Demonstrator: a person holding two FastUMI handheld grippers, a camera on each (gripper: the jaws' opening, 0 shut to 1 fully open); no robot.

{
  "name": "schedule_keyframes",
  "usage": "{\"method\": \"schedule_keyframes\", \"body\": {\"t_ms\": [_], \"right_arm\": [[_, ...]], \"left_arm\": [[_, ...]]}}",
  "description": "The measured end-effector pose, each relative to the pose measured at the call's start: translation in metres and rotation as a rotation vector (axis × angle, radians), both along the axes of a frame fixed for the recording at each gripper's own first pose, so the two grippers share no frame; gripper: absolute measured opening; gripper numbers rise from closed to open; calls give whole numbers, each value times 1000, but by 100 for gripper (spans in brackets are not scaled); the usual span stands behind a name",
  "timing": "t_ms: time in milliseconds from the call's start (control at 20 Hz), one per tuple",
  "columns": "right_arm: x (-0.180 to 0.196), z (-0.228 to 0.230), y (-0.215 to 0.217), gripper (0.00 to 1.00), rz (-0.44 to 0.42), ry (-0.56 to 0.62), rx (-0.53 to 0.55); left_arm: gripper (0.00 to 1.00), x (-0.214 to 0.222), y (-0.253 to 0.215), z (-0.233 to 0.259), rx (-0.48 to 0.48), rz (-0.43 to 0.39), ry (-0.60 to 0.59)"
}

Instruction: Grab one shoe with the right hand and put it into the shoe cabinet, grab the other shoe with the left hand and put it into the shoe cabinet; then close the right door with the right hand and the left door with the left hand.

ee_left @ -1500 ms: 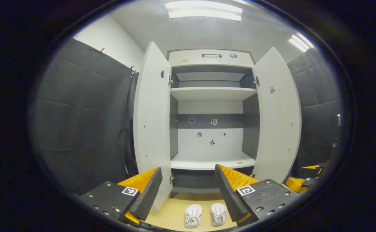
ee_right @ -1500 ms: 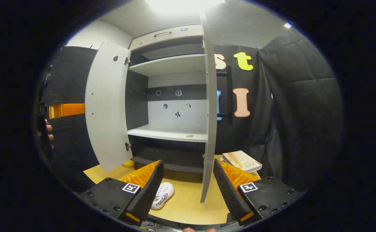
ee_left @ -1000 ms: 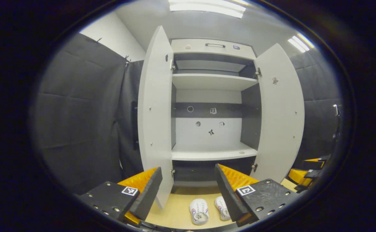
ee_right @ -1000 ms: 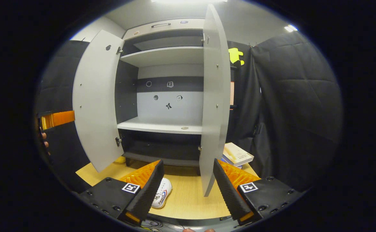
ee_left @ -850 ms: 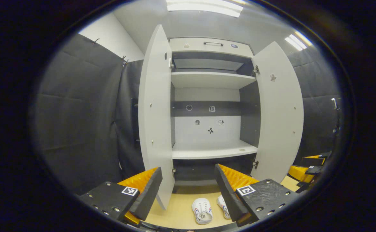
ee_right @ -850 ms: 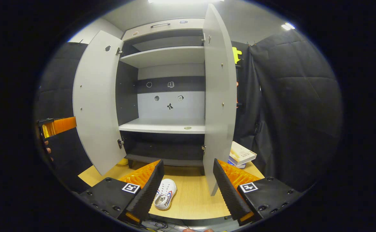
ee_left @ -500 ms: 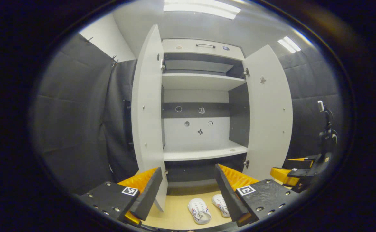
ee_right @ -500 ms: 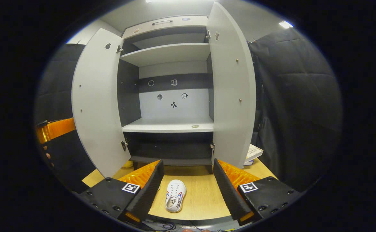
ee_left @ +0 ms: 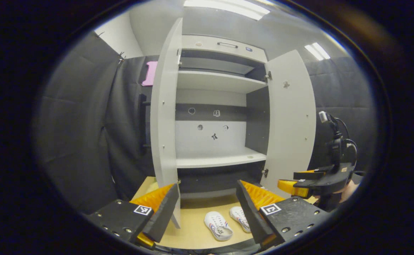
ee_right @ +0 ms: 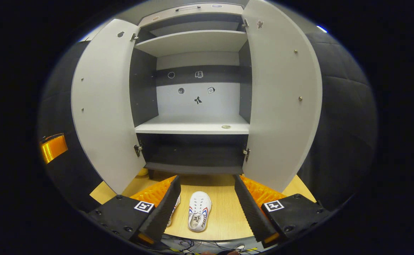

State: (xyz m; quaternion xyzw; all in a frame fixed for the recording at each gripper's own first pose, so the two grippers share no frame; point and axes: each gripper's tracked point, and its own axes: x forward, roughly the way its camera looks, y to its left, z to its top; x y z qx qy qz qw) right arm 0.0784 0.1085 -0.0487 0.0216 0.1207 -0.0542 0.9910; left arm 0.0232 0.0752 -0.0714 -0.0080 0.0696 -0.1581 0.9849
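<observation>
Both sets of tongs wide apart, nothing between the fingers on either side.

Right gripper view: right gripper (ee_right: 205, 209) at bottom centre, pointed straight at the shoe cabinet (ee_right: 196, 88), which takes up the middle of the frame. Both doors swung open: left door (ee_right: 102, 113) on the left of frame, right door (ee_right: 283, 106) on the right. Middle shelf (ee_right: 192, 127) is bare apart from a small round thing near its front right edge; can't tell what it is. One white shoe (ee_right: 199, 216) lies on the wooden floor (ee_right: 224, 212) at bottom centre, between my fingers in the picture but well below them, toe toward the cabinet. Second shoe (ee_right: 174, 209) just beside it to the left, mostly hidden behind my left finger.

Left gripper view: left gripper (ee_left: 207, 212) at bottom centre, cabinet seen slightly from the left, left door edge-on. Both shoes side by side at bottom centre, in front of the cabinet base. The right gripper shows at lower right of that frame, near the right door, apart from it.
</observation>
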Motion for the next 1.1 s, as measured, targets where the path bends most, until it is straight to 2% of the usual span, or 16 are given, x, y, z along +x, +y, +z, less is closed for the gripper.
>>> {"method": "schedule_keyframes", "body": {"t_ms": [50,100,150,200,250,350,450,500,550,600,650,700,750,950,1100], "right_arm": [[7,-6,1,96,8,14,0],[13,-15,3,92,17,30,10],[20,-23,7,96,40,49,31],[27,-32,14,93,71,74,64],[32,-41,22,96,104,95,104],[47,-61,28,93,118,147,160],[56,-84,37,96,141,227,213],[59,-96,46,93,172,265,235],[62,-107,52,98,197,299,240],[63,-119,55,98,217,333,231],[66,-130,58,92,229,361,218],[69,-140,61,92,239,385,208],[72,-149,62,99,245,406,201],[88,-184,65,99,226,466,210],[103,-206,57,99,221,484,96]], "left_arm": [[94,1,2,-1,-21,0,14],[94,1,2,-5,-45,6,28],[94,2,5,-7,-66,15,41],[94,2,8,-11,-81,29,49],[94,2,10,-14,-92,44,55],[94,0,9,-24,-103,53,88],[94,0,10,-27,-106,68,101],[94,-2,11,-29,-101,79,105],[94,-4,12,-29,-97,91,107],[94,-7,15,-30,-96,103,107],[94,-11,18,-31,-96,113,112],[95,-15,21,-36,-93,121,120],[95,-18,24,-39,-89,130,126],[94,-30,36,-50,-65,172,152],[94,-38,44,-60,-60,196,182]]}}
